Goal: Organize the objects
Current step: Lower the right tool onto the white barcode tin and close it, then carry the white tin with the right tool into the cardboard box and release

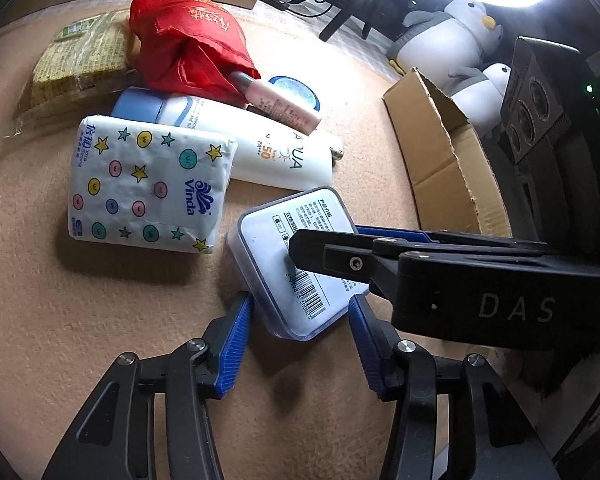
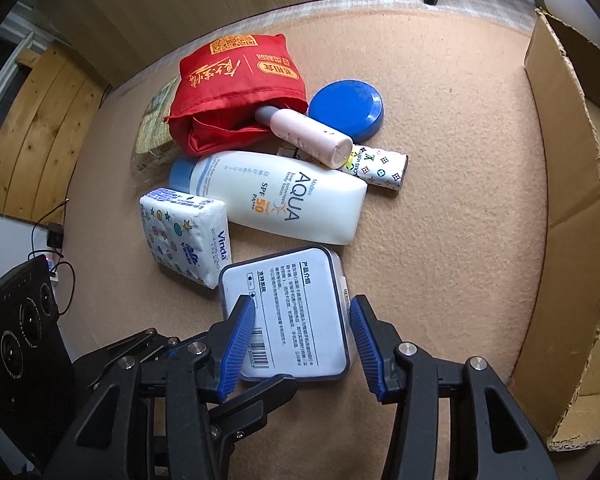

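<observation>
Bracketing clear plastic case (image 1: 296,264), left gripper (image 1: 300,340) released, case between pads near centre; right gripper (image 1: 324,256) overlaps case top, its state indeterminate here.

Right wrist view: right gripper (image 2: 302,340) released, straddling case (image 2: 288,312) on carpet; cardboard box (image 2: 572,208) right. Judged step: grasping case. Next: clench squarely, carry to box.

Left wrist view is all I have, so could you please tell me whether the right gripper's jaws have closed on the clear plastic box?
Observer: Not yet. The right wrist view shows the right gripper with its jaws open, one finger over the label face of the clear plastic box and the other just past its right edge.
Operator: Thank you. What is the small thing poking out behind the AQUA sunscreen bottle?
Observer: A short white tube printed with coloured monogram marks. It lies on its side behind the bottle.
</observation>
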Demonstrator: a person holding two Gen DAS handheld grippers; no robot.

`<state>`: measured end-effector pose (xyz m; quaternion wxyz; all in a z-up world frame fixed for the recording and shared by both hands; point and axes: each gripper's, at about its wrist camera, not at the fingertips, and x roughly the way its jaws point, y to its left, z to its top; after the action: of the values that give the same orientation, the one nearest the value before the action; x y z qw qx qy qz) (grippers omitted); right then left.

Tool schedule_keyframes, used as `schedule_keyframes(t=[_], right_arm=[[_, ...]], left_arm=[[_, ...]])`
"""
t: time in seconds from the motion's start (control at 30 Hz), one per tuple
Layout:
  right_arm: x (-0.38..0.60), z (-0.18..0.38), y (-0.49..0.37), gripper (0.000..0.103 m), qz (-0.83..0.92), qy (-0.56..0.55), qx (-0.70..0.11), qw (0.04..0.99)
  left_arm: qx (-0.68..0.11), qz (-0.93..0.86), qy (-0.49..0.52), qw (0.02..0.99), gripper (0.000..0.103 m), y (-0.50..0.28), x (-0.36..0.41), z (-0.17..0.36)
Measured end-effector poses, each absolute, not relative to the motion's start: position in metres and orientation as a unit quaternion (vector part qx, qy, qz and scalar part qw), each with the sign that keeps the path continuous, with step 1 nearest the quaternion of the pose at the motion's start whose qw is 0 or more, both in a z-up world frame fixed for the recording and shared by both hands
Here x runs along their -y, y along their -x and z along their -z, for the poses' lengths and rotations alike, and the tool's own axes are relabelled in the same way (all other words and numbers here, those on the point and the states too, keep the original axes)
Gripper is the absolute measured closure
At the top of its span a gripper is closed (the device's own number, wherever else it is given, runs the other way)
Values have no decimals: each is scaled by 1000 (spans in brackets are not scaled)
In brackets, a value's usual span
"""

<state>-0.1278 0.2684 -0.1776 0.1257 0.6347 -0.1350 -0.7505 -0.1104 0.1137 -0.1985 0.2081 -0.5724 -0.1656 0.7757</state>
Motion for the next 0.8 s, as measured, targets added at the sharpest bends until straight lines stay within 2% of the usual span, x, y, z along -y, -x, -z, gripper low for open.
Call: schedule_keyframes(t=[0.3, 0.8], right_arm=[[-269, 180, 130, 54, 746, -636, 144, 132], [-271, 165, 121, 55, 755, -623, 160, 127]], left_arm=[[168, -775, 570, 216, 50, 114, -110, 199], [146, -796, 550, 209, 53, 106, -108, 174]])
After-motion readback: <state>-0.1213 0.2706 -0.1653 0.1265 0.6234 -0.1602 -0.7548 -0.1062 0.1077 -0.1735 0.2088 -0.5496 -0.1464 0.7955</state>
